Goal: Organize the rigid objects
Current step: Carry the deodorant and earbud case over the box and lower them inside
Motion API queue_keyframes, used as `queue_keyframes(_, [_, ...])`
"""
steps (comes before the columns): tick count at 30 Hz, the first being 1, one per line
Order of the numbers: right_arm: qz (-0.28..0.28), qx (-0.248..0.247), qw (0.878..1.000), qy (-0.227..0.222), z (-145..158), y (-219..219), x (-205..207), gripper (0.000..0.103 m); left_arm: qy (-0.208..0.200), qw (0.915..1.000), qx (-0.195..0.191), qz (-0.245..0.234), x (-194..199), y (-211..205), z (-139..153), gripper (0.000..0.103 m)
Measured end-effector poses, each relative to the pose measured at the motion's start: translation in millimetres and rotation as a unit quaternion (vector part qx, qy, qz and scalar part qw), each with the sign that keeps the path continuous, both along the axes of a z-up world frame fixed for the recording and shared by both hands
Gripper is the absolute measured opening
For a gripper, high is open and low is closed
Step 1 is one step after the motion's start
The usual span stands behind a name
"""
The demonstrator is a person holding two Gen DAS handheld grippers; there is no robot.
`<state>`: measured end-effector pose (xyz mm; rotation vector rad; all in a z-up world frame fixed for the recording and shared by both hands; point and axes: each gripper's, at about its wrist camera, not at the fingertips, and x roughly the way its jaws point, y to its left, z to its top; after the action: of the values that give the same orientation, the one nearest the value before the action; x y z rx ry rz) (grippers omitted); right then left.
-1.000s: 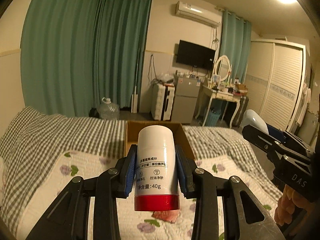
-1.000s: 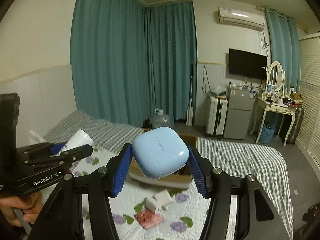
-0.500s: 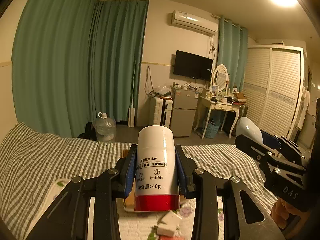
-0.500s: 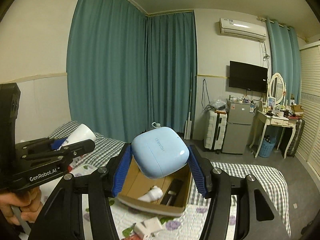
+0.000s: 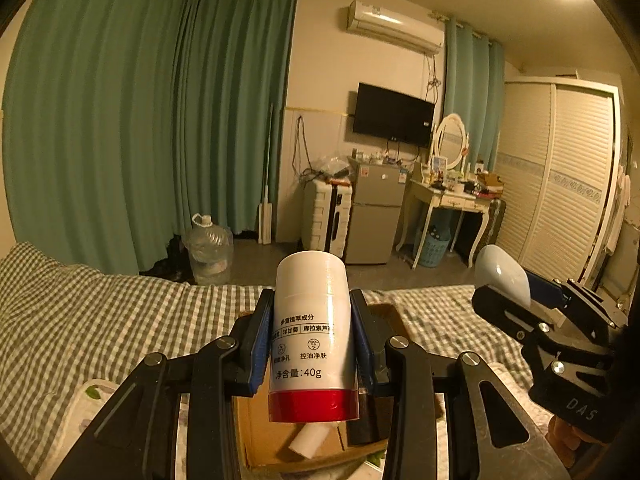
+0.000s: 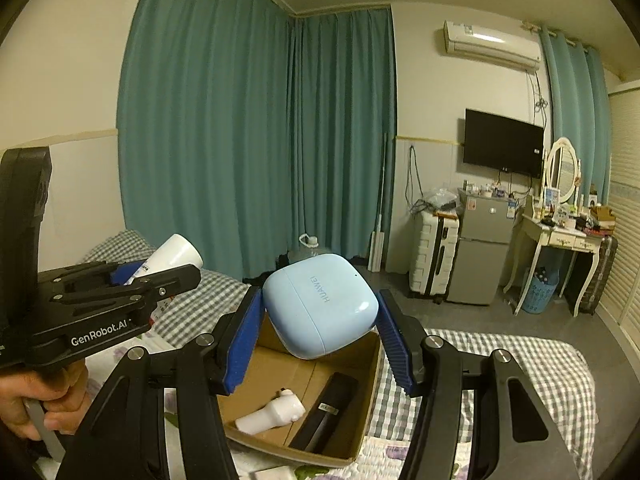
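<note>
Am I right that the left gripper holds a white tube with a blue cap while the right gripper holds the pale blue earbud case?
Not quite: the left wrist view shows the white tube has a red cap, not blue. Otherwise correct.

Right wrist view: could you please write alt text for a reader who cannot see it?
The right gripper holds a light blue earbud case above an open cardboard box on a bed; the box contains a white object and a black one. At left, the left gripper holds a white tube.
</note>
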<state>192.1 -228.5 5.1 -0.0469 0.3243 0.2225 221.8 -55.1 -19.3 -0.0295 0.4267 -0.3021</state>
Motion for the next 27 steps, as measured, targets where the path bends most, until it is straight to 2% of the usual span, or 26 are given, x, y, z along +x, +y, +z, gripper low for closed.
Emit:
queue_keyframes(4, [0.002,0.002,1.0,0.025,-28,-1,30,0.056,0.021,0.9996,0.017,0.0,20,-5,-24,0.036])
queue_keyframes(10, [0.009,-0.009,0.997,0.071,-77,-3,66,0.056,0.074,0.9968,0.031,-0.007,53,-15,-69,0.036])
queue_keyframes(17, [0.014,-0.026,0.993,0.116,-120,-6,94,0.056,0.118,0.9919,0.043,-0.021,75,-26,-106,0.037])
queue_keyframes(22, [0.01,-0.059,0.99,0.126,-141,2,104,0.056,0.13,0.9901,0.051,-0.012,79,-24,-122,0.037])
queue_keyframes(27, [0.02,-0.066,0.987,0.145,-155,5,111,0.057,0.138,0.9894,0.042,-0.011,83,-22,-119,0.04])
